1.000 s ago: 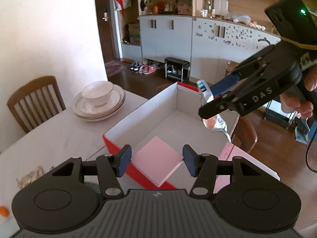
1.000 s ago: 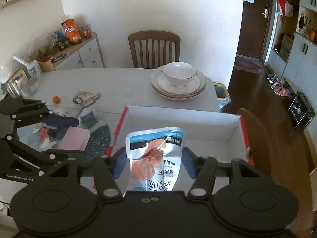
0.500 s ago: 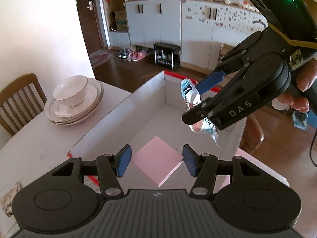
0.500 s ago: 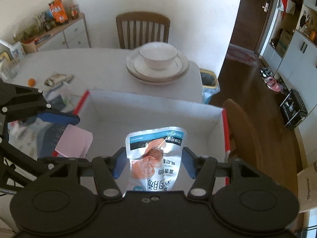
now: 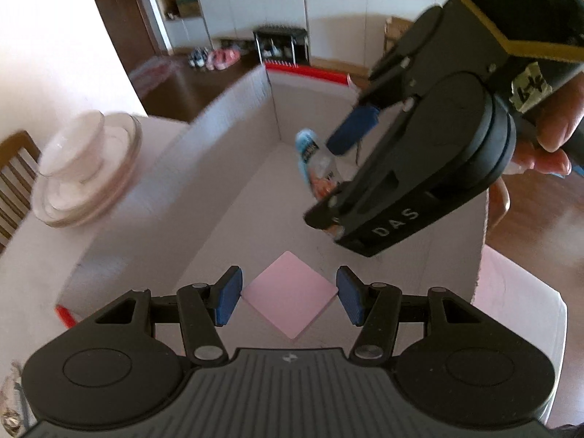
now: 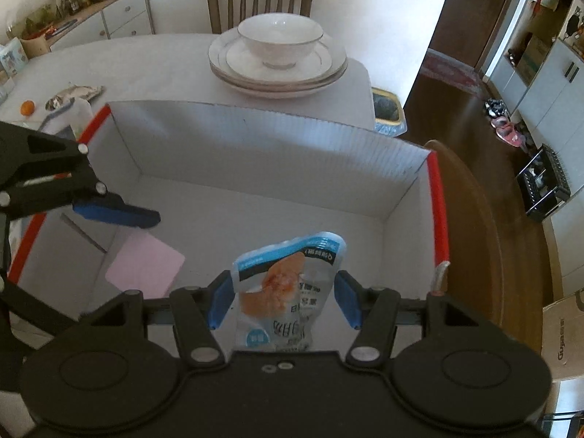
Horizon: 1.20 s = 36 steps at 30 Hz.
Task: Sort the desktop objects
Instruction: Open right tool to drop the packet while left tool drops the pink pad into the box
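While both grippers are held over the open cardboard box [image 6: 255,135], two task items are seen within its walls. A pink sticky-note pad [image 5: 290,297] lies flat on the box floor, at about the 6 o'clock position of the left wrist view; the left gripper [image 5: 290,297] hovers above it with its blue pads [image 5: 228,295] apart, and neither pad appears to touch the pad of notes. A blue-and-white snack pouch [image 6: 288,284] stands between the fingers of the right gripper [image 6: 283,297], at 6 o'clock in the right wrist view. A gap shows beside the pouch on each side, so the jaws appear spread and the pouch released or nearly so, though contact lower down cannot be ruled out. In the left wrist view the same pouch [image 5: 315,168] is seen at about 1 o'clock, under the right gripper [image 5: 339,179], near the far box wall. The pouch is judged light, soft and crinkly, with a slick foil skin; it would be best pinched across a flat sealed edge rather than the bulging middle. The note pad is judged thin, light and fairly stiff, and would be gripped by opposite edges. A bowl on stacked plates [image 6: 279,54] stands on the table [image 6: 146,62] at 12 o'clock, well apart from the box.
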Each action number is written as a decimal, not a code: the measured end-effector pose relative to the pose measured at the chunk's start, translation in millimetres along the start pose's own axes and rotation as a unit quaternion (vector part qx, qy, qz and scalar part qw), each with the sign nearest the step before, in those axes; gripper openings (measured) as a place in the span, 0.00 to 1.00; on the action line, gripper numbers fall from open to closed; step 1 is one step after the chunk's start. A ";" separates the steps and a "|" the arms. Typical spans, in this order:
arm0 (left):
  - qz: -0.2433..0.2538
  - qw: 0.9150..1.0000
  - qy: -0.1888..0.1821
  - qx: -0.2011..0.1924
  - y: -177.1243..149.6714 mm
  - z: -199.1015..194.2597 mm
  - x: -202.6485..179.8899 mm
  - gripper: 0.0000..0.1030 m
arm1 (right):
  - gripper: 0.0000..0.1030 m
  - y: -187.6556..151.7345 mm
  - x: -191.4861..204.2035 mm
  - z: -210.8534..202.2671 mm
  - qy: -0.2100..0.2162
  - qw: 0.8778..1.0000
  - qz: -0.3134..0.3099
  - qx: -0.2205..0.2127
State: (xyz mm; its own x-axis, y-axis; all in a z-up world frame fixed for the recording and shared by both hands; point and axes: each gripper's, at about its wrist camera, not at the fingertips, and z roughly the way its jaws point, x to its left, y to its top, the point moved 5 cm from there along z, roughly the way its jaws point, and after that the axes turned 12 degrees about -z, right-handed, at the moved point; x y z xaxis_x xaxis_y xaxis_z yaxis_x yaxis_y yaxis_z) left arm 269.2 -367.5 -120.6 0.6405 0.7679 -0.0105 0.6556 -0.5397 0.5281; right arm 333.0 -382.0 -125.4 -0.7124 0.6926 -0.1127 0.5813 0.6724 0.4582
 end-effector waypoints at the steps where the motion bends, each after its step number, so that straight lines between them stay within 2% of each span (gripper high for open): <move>1: -0.002 1.000 -0.001 0.008 0.0 3.9 0.2 0.54 | 0.57 0.5 -0.3 3.8 -0.001 1.000 -0.001 0.004; 8: -0.012 0.998 0.003 0.060 -1.0 22.9 4.1 0.54 | 0.57 -5.9 -1.6 27.1 0.003 0.999 0.010 0.041; 16: -0.002 0.997 0.001 0.080 -1.4 27.2 2.3 0.55 | 0.59 -10.4 -5.7 34.8 0.008 0.998 0.019 0.053; 24: -0.011 0.997 0.003 0.082 3.0 31.3 8.8 0.54 | 0.63 -10.0 -7.1 28.2 0.016 0.998 0.030 0.047; 32: -0.028 0.997 -0.003 0.066 -0.8 17.7 15.1 0.57 | 0.71 -8.0 -8.1 11.5 0.020 0.998 0.045 0.030; 36: -0.043 0.998 -0.009 0.051 -2.0 7.2 17.0 0.57 | 0.72 -7.1 -11.1 0.1 0.022 0.998 0.056 0.019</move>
State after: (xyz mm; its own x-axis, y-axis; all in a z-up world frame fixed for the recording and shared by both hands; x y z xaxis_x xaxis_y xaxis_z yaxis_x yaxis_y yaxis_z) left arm 281.7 -355.9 -127.9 0.5871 0.8068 -0.0668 0.7447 -0.5059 0.4354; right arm 336.9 -394.5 -127.6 -0.6585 0.7522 -0.0234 0.6718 0.6016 0.4320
